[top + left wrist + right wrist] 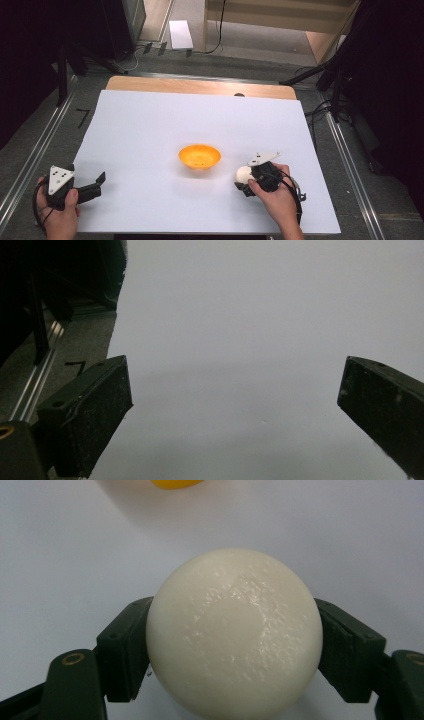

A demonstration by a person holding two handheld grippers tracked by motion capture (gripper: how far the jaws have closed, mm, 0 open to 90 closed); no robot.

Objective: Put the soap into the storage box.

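Note:
A white ball (234, 632) sits between both black jaws of my right gripper (244, 181), which is shut on it; the pads press its two sides. In the high view the white ball (243, 174) is low over the white sheet, just right of an orange bowl (199, 156). The bowl's rim (176, 483) peeks in at the top of the right gripper view. My left gripper (97, 183) rests at the sheet's left front, jaws wide apart with nothing between them; the left gripper (235, 395) looks onto bare white sheet.
The white sheet (150, 120) covers a wooden table whose far edge (200, 86) shows. Metal rails (30, 160) run along both sides. Dark stands and cables (330, 80) stand beyond the right rail.

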